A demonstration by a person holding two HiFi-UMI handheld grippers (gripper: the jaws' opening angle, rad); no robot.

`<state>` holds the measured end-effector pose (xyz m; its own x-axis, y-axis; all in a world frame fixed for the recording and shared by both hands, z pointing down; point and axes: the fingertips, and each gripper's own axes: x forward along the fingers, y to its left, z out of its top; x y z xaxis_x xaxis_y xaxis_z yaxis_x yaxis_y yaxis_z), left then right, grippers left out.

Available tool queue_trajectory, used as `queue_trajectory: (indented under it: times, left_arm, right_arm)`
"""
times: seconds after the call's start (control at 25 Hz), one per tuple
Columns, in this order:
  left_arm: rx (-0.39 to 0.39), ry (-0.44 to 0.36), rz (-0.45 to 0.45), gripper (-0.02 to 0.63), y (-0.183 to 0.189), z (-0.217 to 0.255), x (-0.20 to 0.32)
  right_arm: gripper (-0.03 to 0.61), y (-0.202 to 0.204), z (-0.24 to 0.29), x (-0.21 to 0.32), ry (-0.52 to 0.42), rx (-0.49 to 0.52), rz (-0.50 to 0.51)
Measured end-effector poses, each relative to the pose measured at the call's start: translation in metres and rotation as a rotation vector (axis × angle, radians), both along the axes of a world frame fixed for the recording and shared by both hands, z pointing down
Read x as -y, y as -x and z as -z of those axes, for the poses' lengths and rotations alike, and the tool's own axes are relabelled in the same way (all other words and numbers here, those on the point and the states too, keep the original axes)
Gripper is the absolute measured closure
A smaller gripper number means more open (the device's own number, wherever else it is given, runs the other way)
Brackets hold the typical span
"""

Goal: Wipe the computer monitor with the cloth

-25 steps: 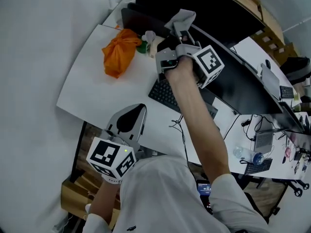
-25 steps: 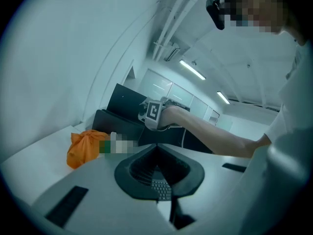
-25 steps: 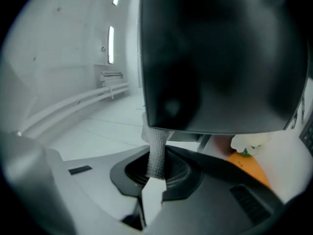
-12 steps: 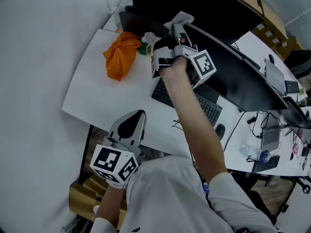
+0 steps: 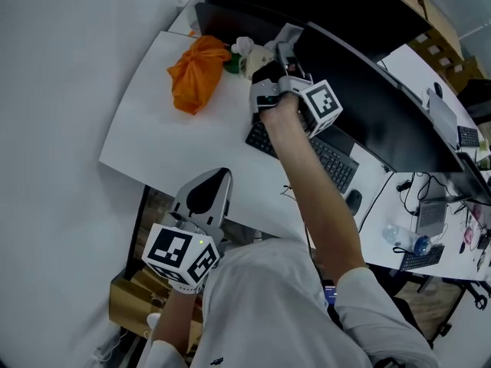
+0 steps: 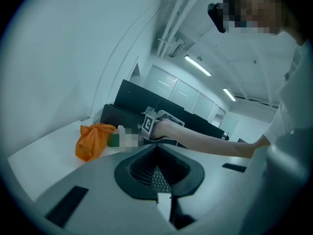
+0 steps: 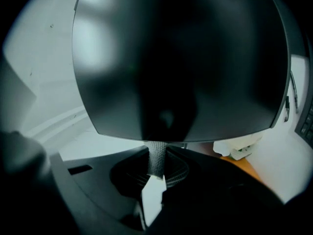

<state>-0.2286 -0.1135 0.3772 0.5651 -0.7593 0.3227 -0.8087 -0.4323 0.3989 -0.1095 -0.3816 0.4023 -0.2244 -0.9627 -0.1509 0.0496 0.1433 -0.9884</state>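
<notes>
Grey cloth point(image 7: 157, 156), pinched tight by the right gripper point(image 7: 157, 174), is pressing the monitor point(image 7: 186, 58) at twelve o'clock for wiping; the left gripper point(image 5: 204, 196) is idling closed and empty.

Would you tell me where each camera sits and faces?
Head view: on the head, looking down at the desk; left gripper, right gripper, both arms show.
Left gripper view: low at the desk edge, facing the monitor; shut jaws, right arm show.
Right gripper view: close to the monitor, facing it; jaws shut on the cloth show.
Head and left gripper views share the orange bag.
</notes>
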Motion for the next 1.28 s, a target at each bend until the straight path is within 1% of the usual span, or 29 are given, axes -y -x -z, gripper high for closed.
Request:
queue_trajectory:
  times: [0.4, 0.64, 0.88, 1.04, 1.16, 1.28]
  left_arm:
    - [0.015, 0.036, 0.030, 0.594, 0.015, -0.012, -0.005]
    - [0.029, 0.075, 0.037, 0.594, 0.020, -0.025, -0.009]
    - [0.042, 0.113, 0.041, 0.595, 0.022, -0.036, -0.010]
    - [0.051, 0.126, 0.036, 0.594, 0.021, -0.040, -0.008]
    - [0.056, 0.135, 0.026, 0.595, 0.017, -0.043, -0.008]
    - [0.064, 0.144, 0.021, 0.594, 0.015, -0.046, -0.010]
  right_arm:
    - [0.549, 0.000, -0.089, -0.001, 0.093, -0.050, 0.017]
    - [0.549, 0.003, -0.137, -0.004, 0.159, -0.037, 0.002]
    - [0.549, 0.004, -0.177, -0.005, 0.202, -0.068, 0.011]
    - [0.549, 0.005, -0.192, -0.006, 0.227, -0.062, 0.018]
    - [0.549, 0.006, -0.202, -0.004, 0.241, -0.101, 0.031]
    - [0.549, 0.008, -0.216, -0.006, 0.273, -0.198, 0.068]
